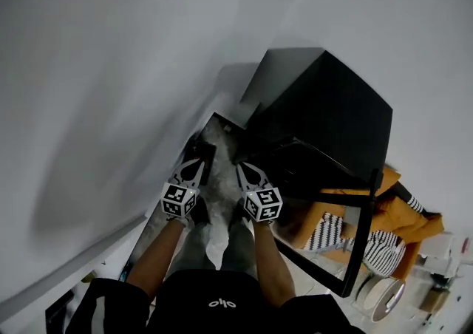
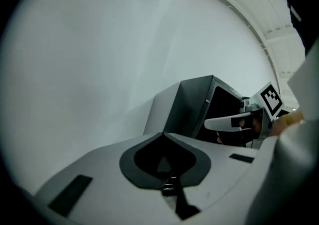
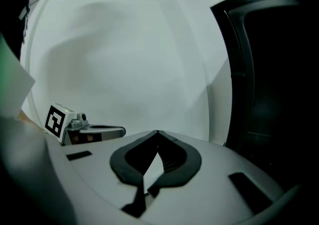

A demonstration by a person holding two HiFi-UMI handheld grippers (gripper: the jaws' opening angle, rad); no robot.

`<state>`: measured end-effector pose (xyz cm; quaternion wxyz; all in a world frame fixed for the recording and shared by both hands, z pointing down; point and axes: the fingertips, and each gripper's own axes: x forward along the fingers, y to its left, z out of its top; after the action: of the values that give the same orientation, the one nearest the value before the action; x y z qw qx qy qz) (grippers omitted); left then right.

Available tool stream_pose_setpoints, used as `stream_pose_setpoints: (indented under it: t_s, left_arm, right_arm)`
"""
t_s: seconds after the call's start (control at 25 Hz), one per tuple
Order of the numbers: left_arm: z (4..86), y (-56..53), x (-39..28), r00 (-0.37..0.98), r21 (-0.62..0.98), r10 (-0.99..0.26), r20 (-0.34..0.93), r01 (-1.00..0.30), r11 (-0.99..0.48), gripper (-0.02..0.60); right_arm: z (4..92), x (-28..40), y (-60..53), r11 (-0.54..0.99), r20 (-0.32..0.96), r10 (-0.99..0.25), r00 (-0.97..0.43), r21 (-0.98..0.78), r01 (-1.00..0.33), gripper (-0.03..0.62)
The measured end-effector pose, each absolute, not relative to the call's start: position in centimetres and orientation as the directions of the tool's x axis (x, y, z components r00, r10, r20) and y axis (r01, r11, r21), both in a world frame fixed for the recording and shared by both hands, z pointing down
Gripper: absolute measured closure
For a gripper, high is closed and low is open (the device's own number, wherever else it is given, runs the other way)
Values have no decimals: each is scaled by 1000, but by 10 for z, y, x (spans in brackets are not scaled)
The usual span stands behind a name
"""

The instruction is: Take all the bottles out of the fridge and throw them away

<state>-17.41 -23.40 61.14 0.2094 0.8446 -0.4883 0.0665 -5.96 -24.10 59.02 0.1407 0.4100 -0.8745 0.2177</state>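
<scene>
Two grey claws, both shut w/ nothing held: left claw, right claw. Black boxy fridge lies ahead-right, nearer right claw; bottles unseen, prob. inside.

**Free room and obstructions.** A narrow strip of floor is bounded on the left by a bare white wall and on the right by a black fridge. The strip is seen to narrow toward its far end. Passage to the right is barred by a dark-framed glass door, swung out from the fridge toward the person. Beyond the door, the lower right is taken up by an orange cloth and striped fabric. The strip is occupied by the left gripper and right gripper, held side by side with jaws together. Only a slim gap is left between them. Open air is left above the strip along the wall.
</scene>
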Motion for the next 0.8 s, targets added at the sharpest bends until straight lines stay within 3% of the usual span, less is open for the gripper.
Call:
stream_pose_setpoints:
  t_s: [0.36,0.8]
  left_arm:
    - [510,-199,-140,594,278,-771,230,-799,-533,574]
    - [459,-102,-66,614,244,-758,218,-787,-567,575]
  right_arm:
    - [500,-34,-199,538,330,-743,-583,-225,-813,585]
    - [446,41,-92,519,282,-773,-568,-233,-822,585]
